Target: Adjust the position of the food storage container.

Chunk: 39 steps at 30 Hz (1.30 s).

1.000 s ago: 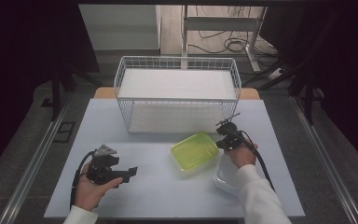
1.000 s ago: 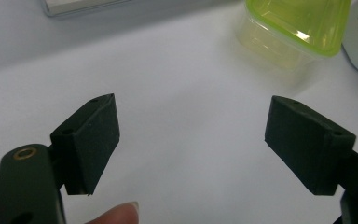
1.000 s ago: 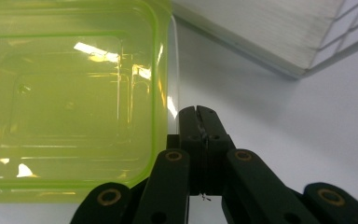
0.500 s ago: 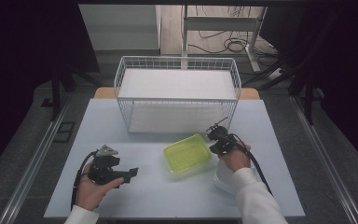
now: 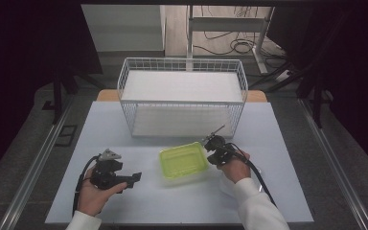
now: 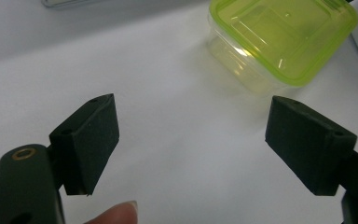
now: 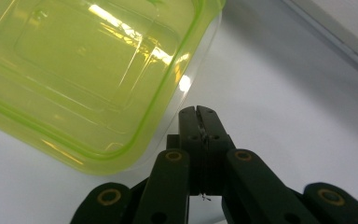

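Lidded green container on the table, contents unclear; wire basket behind

Green-lidded container shifted leftward and level on the table, right hand-held gripper following, jaws pressed together beside its edge

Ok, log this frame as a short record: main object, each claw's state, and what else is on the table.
object: green-lidded container, lid on, resting on the table
right claw: jaws pressed together, at the container's right edge; whether it touches cannot be told
left claw: jaws wide apart, nothing between them, aimed at the container
other: white wire basket behind the container
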Tool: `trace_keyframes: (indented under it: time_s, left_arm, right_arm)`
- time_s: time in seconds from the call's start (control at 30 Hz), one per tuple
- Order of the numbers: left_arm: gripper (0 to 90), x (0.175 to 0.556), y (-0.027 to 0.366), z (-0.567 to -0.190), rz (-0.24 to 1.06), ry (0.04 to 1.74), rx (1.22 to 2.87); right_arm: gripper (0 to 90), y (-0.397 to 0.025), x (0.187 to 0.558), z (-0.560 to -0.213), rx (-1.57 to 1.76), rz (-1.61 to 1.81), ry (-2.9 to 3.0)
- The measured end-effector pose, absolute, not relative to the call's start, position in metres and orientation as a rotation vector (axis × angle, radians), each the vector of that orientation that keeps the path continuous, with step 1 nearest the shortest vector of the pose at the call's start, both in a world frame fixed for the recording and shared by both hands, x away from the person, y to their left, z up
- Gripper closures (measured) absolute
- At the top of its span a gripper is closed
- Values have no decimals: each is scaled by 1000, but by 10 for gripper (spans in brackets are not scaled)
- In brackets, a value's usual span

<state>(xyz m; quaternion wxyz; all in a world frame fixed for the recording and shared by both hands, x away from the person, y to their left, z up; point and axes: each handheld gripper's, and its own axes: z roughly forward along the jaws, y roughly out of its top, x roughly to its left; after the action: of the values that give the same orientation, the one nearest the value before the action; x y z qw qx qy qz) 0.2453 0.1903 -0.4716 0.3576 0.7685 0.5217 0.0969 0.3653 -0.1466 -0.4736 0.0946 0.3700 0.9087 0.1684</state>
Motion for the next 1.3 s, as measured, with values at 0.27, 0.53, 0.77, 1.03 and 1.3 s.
trace_keyframes:
  time_s: [0.27,0.53,0.77,1.03,1.3]
  left_arm:
    - [172,246,190,-472,249,1346,1989]
    - [171,246,190,-473,248,1348,1990]
    - [171,246,190,-475,245,1352,1993]
    - [169,246,193,-474,250,1363,1975]
    - [176,245,197,-470,264,1370,1931]
  right_arm:
    - [889,-140,356,-474,1072,506,2720]
    - [889,-130,350,-475,1029,510,2753]
    - [889,-125,346,-476,1008,518,2770]
    - [888,-134,343,-467,1040,591,2728]
    - [481,-157,332,-448,1211,843,2593]
